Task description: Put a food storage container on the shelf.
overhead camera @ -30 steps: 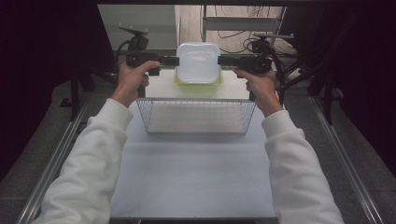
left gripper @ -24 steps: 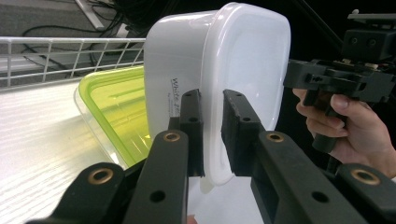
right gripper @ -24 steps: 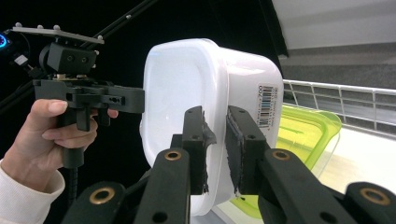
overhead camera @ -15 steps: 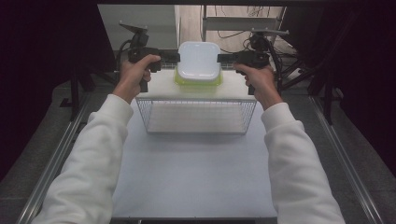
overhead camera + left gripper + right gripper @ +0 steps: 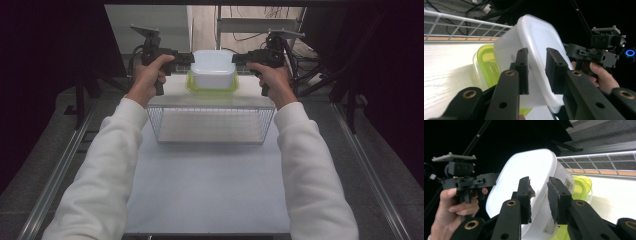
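Beyond the wire basket, the white container has been lowered onto the green-lidded box; left gripper and right gripper jaws have just been opening, so it's basically released.

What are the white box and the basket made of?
The white box looks like milky, smooth plastic: light glows through its walls and there is a soft sheen. The basket looks like thin metal wire with a pale coating, woven in a fine grid.
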A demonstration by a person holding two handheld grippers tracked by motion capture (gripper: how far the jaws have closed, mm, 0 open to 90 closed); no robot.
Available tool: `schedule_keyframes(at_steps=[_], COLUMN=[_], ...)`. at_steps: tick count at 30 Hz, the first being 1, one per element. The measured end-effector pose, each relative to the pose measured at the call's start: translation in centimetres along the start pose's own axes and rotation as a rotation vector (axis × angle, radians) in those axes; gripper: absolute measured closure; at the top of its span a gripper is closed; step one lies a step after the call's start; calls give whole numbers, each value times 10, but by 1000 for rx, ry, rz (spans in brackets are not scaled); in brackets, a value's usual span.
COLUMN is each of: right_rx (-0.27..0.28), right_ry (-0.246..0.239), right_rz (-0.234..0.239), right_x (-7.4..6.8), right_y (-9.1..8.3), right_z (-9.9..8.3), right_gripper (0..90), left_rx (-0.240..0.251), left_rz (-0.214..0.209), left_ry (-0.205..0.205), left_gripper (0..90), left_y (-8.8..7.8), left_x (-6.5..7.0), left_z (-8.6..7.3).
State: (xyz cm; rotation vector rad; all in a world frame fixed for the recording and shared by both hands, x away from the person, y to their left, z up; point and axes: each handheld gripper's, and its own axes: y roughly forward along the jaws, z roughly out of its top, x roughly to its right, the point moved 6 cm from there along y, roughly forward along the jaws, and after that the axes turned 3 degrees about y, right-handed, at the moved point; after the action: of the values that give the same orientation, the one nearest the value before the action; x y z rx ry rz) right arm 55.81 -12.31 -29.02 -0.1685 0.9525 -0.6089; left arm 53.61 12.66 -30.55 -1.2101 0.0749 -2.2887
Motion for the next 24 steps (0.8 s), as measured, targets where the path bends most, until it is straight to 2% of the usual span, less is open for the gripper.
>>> schedule_keyframes(at_steps=[3, 7, 10, 15, 19, 20, 21, 24], right_rx=[8, 12, 33, 81, 95, 96, 93, 88], right_ry=[21, 20, 0, -99, -195, -212, -250, -296], right_rz=[17, 18, 18, 12, 15, 13, -4, -18], right_x=[3, 3, -1, -12, -21, -23, -24, -25], right_y=[2, 2, 1, -9, -19, -20, -23, -31], right_z=[1, 1, 1, 0, -8, -10, -14, -24], right_gripper=[712, 705, 621, 493, 429, 415, 398, 363], left_rx=[10, 10, 22, 56, 86, 90, 94, 103], left_rz=[6, -3, 13, 33, 38, 46, 50, 41], left_ry=[-1, 8, 45, 125, 180, 204, 218, 264], left_gripper=[729, 719, 625, 448, 397, 382, 372, 350], left_y=[1, 1, 1, -10, -23, -27, -29, -37], left_x=[-1, -2, -1, 4, 11, 13, 14, 21], left_z=[1, 0, 0, -3, -10, -13, -16, -30])
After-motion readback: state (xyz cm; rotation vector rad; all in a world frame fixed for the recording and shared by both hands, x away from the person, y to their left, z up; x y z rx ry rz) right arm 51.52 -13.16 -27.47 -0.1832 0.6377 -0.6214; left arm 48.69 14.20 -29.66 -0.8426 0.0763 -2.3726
